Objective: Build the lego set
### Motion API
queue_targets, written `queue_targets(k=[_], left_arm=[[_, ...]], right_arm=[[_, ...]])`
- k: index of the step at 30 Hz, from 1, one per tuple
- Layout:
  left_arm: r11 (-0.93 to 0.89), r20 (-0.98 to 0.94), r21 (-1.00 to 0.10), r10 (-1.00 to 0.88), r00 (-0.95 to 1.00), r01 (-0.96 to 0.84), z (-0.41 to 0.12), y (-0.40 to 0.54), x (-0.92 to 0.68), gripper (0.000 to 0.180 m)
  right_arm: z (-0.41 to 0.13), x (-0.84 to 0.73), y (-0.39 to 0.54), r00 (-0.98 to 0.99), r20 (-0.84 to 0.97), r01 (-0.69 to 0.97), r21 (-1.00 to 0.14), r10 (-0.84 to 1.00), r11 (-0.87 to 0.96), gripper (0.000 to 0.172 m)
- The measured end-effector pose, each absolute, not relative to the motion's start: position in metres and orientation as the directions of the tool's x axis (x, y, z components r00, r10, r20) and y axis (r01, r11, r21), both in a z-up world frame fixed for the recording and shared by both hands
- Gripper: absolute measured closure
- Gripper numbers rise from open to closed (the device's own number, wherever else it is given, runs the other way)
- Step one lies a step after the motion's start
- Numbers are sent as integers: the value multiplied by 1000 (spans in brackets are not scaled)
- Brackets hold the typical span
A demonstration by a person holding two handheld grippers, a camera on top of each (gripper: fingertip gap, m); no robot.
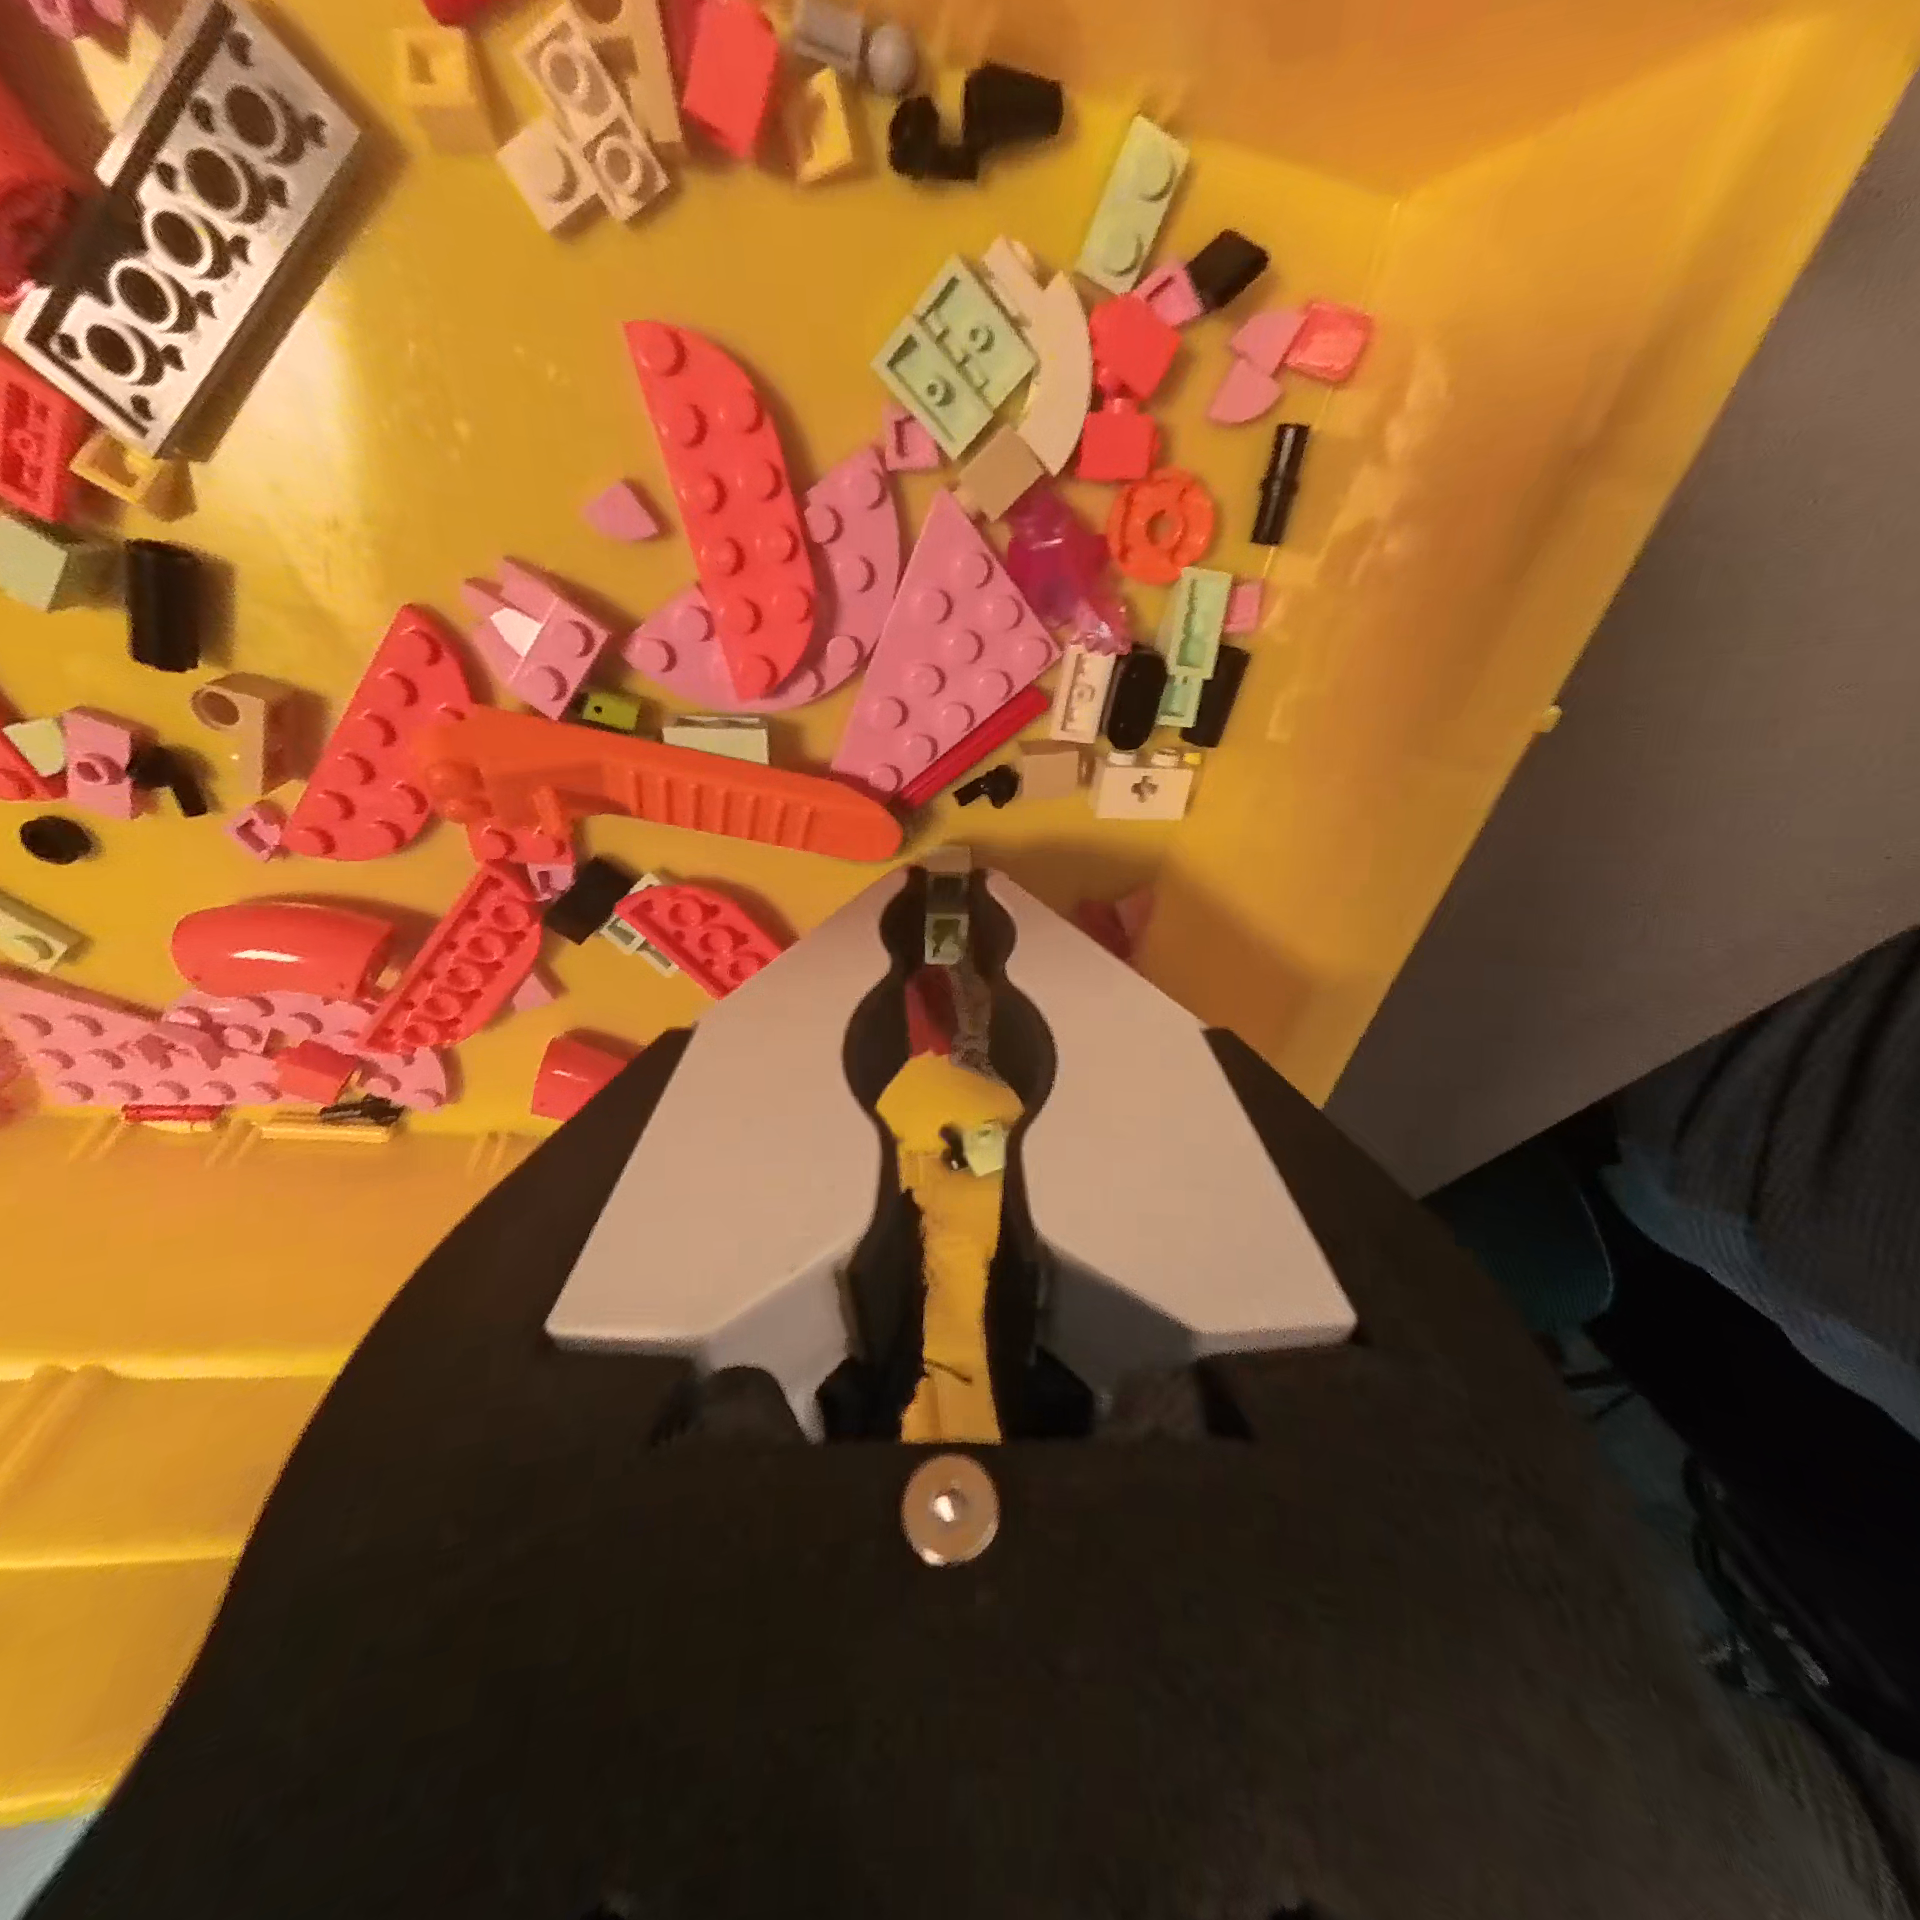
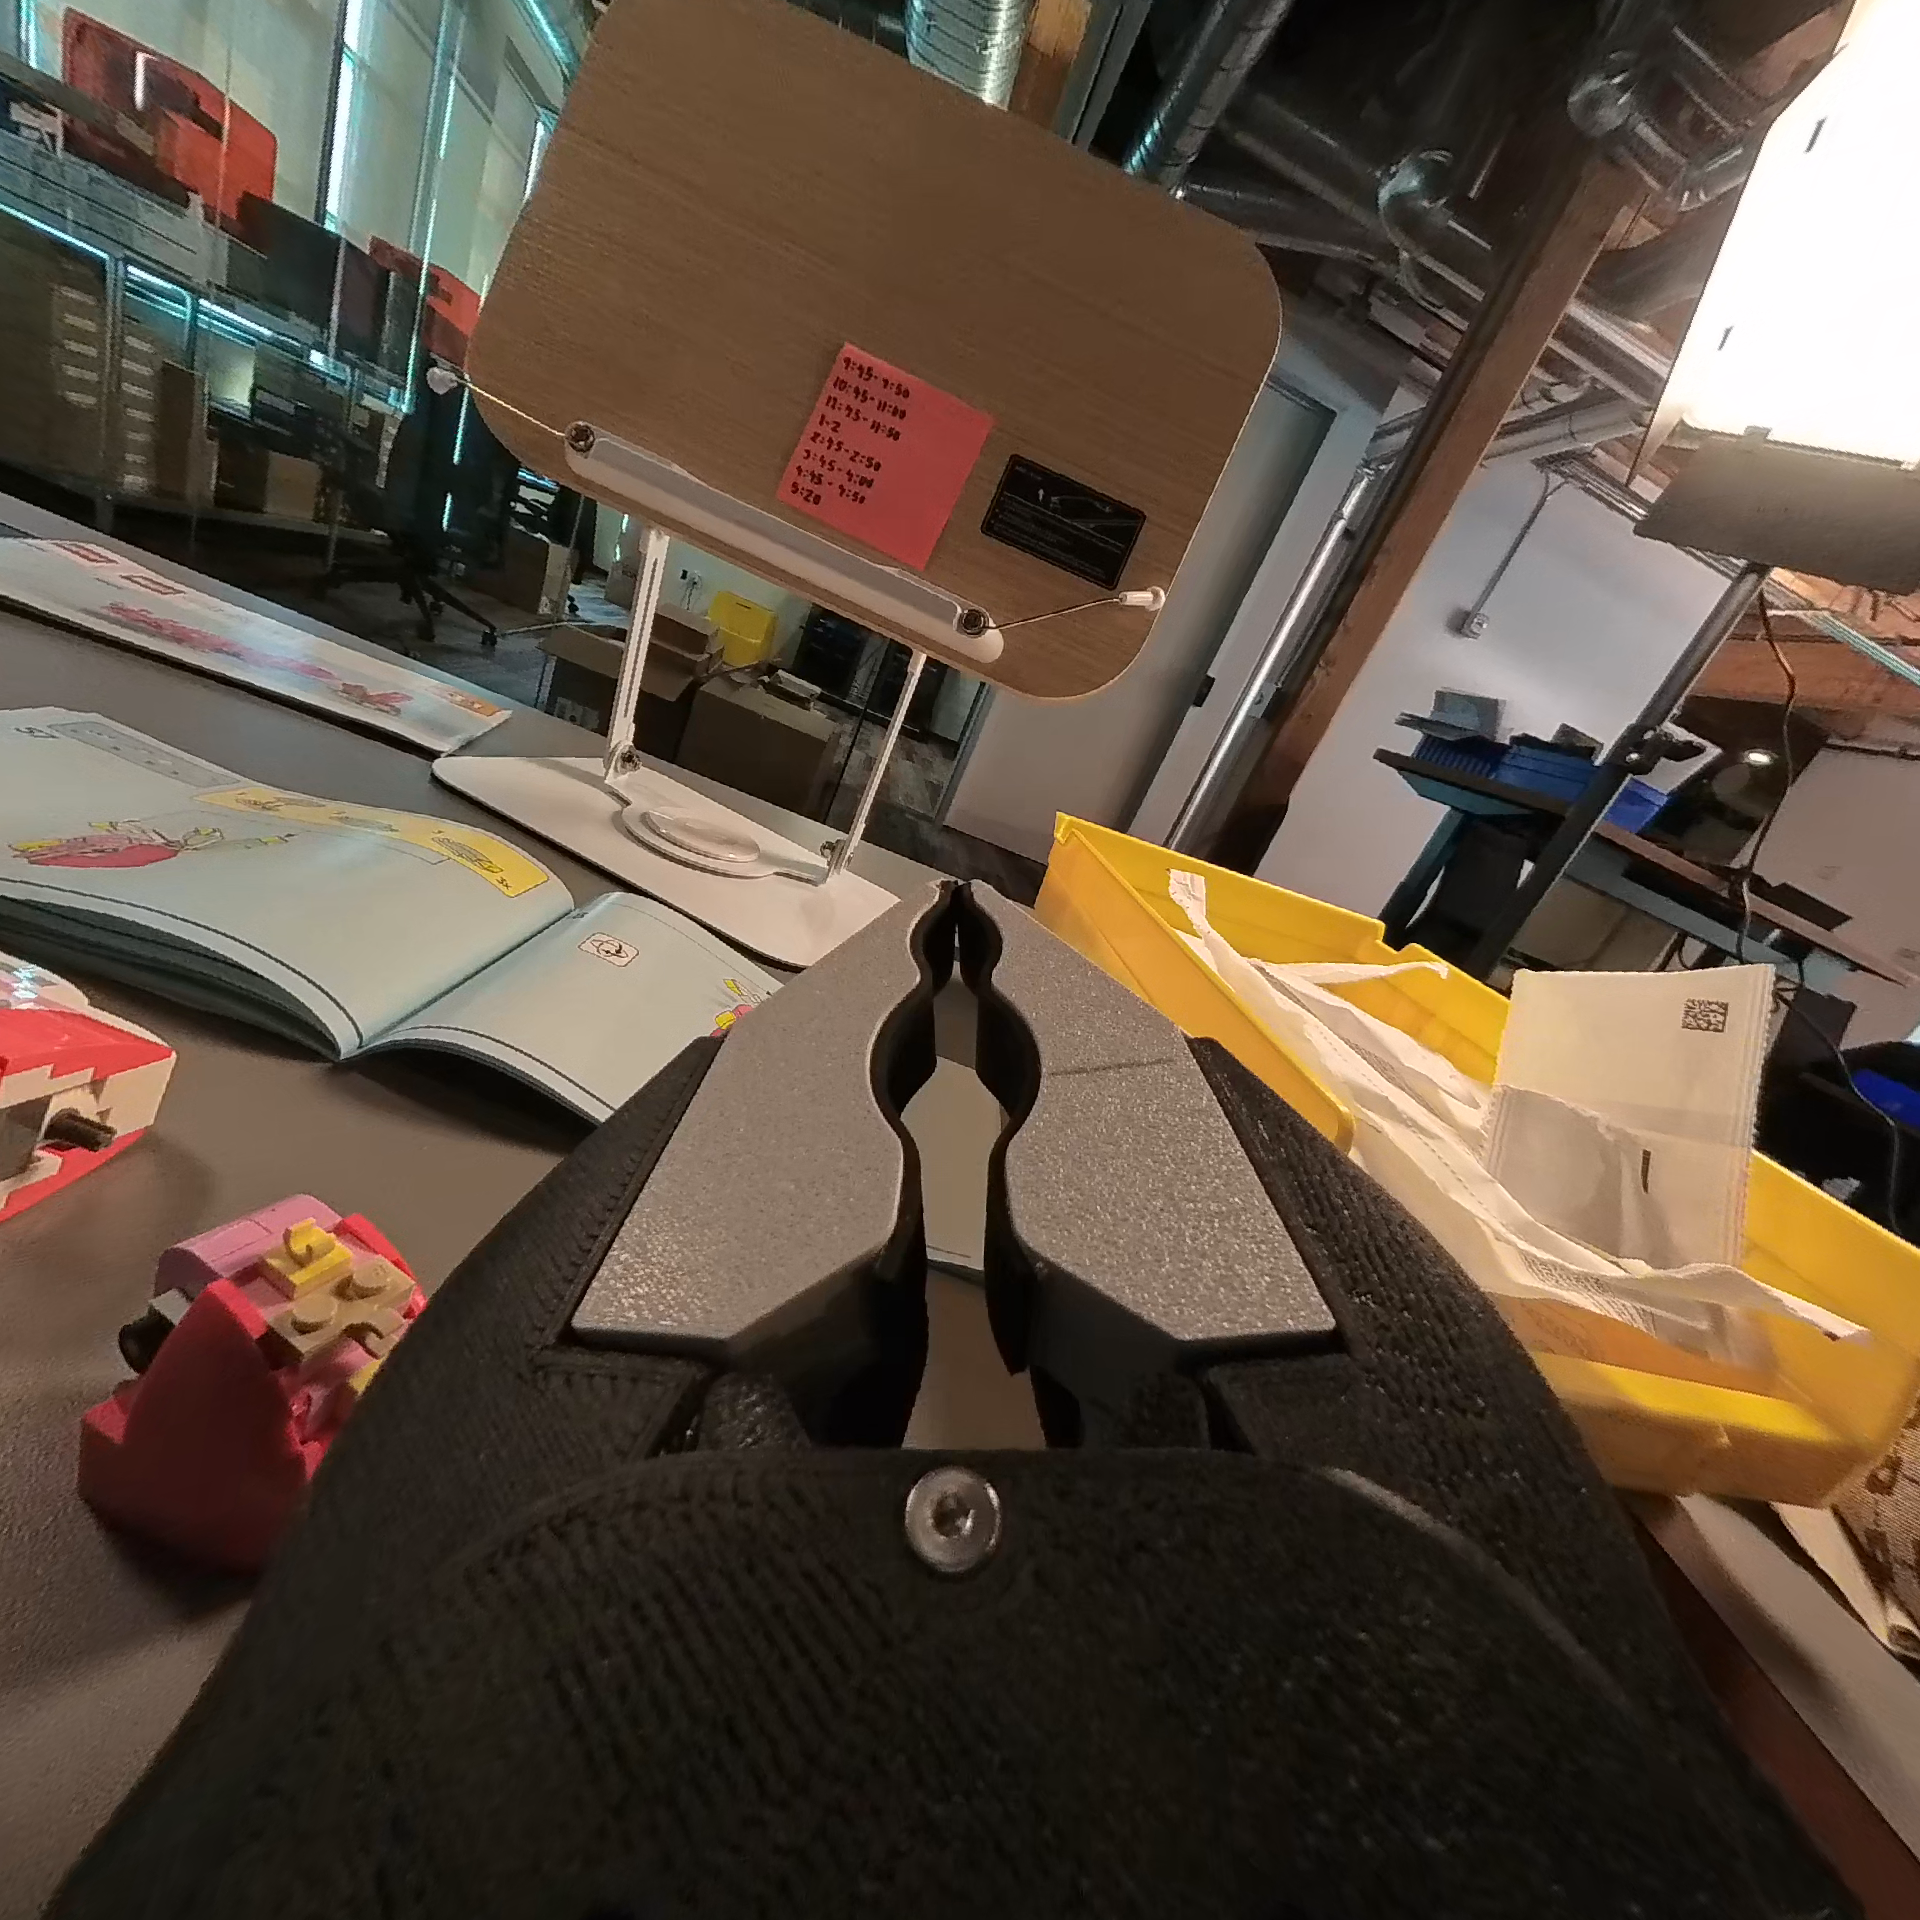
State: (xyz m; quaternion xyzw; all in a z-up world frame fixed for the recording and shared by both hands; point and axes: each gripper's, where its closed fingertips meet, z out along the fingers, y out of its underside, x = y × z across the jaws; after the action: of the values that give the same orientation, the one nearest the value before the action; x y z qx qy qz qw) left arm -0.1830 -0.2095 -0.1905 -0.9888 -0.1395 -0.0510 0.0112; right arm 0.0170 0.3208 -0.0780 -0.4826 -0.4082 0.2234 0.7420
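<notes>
Left gripper [image 1: 943,904] pinches a small pale-green brick [image 1: 943,920] above a yellow bin [image 1: 1455,520]; right gripper [image 2: 956,894] closed, empty.

Warm glare on yellow bin [image 1: 1455,156] — edges warped; bright lamp [image 2: 1808,229] overexposed.

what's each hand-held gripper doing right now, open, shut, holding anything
Left hand-held gripper: closed on a small pale green brick over the yellow bin.
Right hand-held gripper: shut, holding nothing.
</notes>
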Motion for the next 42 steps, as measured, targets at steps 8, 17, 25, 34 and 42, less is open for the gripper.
queue_targets(k=[8, 17, 25, 34, 42], left_arm=[[-910, 89, -352, 201, 976, 219, -121, -170, -169, 173], [-776, 205, -628, -245, 948, -65, -84, -89, -31, 173], [-842, 241, -530, -267, 933, -104, -164, -33, -3, 173], [-755, 153, -641, 53, 987, 140, -165, 61, -78, 173], [-830, 150, -543, 54, 987, 128, -192, 76, -85, 173]], right_arm=[[-78, 17, 321, 567, 388, 59, -899, 727, 434, 172], [-77, 17, 321, 569, 386, 58, -900, 726, 433, 172], [-78, 16, 321, 562, 388, 57, -899, 731, 434, 172], [-79, 15, 320, 555, 393, 63, -898, 733, 435, 172], [-80, 12, 319, 543, 406, 71, -895, 735, 441, 172]])
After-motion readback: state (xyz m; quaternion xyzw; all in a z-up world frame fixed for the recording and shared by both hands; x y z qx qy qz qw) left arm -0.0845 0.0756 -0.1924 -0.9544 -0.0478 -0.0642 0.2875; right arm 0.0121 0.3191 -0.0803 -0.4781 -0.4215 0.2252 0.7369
